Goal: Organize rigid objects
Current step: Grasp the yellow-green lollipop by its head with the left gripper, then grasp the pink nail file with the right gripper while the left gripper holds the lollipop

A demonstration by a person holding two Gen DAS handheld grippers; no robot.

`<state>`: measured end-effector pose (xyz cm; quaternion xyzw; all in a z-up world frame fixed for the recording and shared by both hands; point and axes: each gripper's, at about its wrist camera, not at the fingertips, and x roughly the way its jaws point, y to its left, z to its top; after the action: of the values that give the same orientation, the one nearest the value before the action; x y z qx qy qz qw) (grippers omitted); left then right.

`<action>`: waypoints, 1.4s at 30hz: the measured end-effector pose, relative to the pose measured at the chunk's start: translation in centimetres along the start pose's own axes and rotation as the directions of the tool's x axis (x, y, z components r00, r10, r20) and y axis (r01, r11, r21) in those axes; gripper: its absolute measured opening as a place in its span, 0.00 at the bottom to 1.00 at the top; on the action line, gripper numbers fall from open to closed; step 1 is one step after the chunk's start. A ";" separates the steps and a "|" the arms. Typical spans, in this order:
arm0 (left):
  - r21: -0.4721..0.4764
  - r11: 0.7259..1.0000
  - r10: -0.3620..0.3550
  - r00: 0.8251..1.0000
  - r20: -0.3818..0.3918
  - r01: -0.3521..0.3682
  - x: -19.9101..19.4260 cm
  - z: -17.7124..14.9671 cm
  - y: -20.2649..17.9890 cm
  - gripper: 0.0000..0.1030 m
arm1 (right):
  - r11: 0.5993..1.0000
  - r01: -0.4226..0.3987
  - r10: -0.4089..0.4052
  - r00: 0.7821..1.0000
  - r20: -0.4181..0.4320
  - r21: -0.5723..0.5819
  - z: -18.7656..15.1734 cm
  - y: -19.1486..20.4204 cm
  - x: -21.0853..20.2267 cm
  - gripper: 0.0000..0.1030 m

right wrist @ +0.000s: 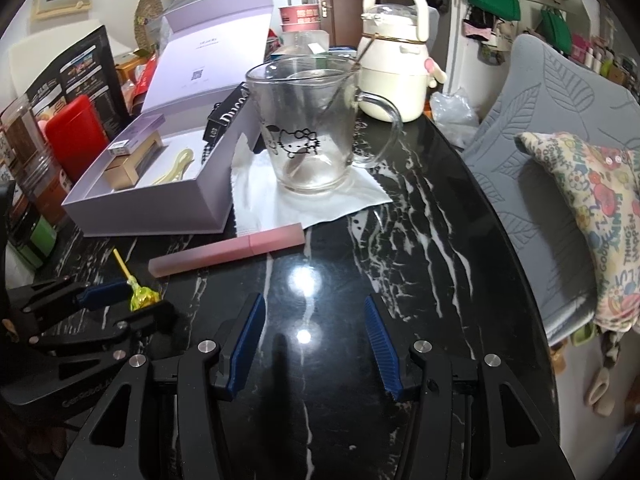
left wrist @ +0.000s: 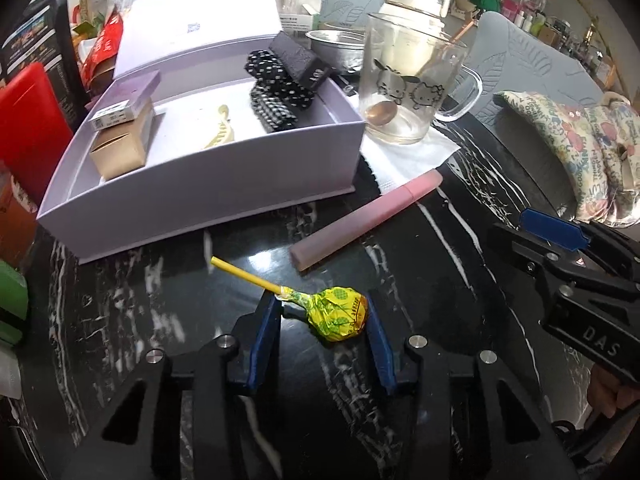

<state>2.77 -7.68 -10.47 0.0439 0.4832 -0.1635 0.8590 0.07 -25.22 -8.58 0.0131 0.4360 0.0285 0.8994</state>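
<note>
A lollipop point(left wrist: 340, 312) in a yellow wrapper with a yellow stick lies on the black marble table point(left wrist: 420, 300). My left gripper point(left wrist: 323, 302) straddles its head: the right pad touches the wrapper, while the left pad stands at the wrapper's neck with a gap to the head. From the right wrist view the lollipop point(right wrist: 142, 298) sits between the left gripper's point(right wrist: 146, 298) fingers. My right gripper point(right wrist: 316, 308) hangs open and empty over bare table, to the right of the left one. A pink tube point(left wrist: 368, 220) point(right wrist: 228, 252) lies just beyond, in front of the open lilac box point(left wrist: 208, 184) point(right wrist: 160, 212).
The box holds small cartons, a cream hair clip and black dotted items. A glass mug point(right wrist: 308, 136) with a spoon stands on a white napkin point(right wrist: 360, 200); a cream kettle point(right wrist: 396, 72) is behind. A red container point(left wrist: 28, 120) is at left, and a cushioned grey chair point(right wrist: 560, 140) at right.
</note>
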 end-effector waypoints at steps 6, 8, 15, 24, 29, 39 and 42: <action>-0.050 0.998 0.024 1.000 0.014 -0.024 -1.3 -0.3 2.6 0.41 | 0.999 -0.022 0.022 1.000 -0.009 -0.030 0.4 1.1 0.7 0.50; -0.067 0.997 0.035 0.999 0.019 -0.034 -1.7 -0.3 3.5 0.41 | 0.999 -0.029 0.029 1.000 -0.010 -0.038 0.7 1.5 1.1 0.50; -0.114 0.992 0.060 0.997 0.043 -0.055 -2.5 -0.1 5.6 0.42 | 0.995 -0.061 0.059 0.998 -0.021 -0.076 2.5 2.3 2.8 0.59; -0.114 0.993 0.049 0.997 0.052 -0.043 -2.7 0.1 5.8 0.42 | 0.991 -0.085 0.079 0.995 -0.059 -0.100 4.6 2.0 5.7 0.59; -0.110 0.993 0.052 0.997 0.054 -0.045 -2.8 0.2 5.8 0.42 | 0.985 -0.137 0.130 0.989 -0.069 -0.108 4.7 2.2 6.2 0.55; -0.125 0.990 0.069 0.996 0.062 -0.061 -3.4 -0.1 6.5 0.42 | 0.981 -0.135 0.125 0.989 -0.076 -0.141 2.9 3.4 5.0 0.50; -0.131 0.989 0.071 0.995 0.063 -0.062 -3.6 -0.3 6.7 0.42 | 0.979 -0.143 0.132 0.988 -0.081 -0.147 2.2 3.7 4.5 0.50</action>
<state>2.94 -0.44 -8.18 -0.0011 0.4617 -0.1048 0.8808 4.40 -21.21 -10.59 -0.0265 0.4623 0.1241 0.8776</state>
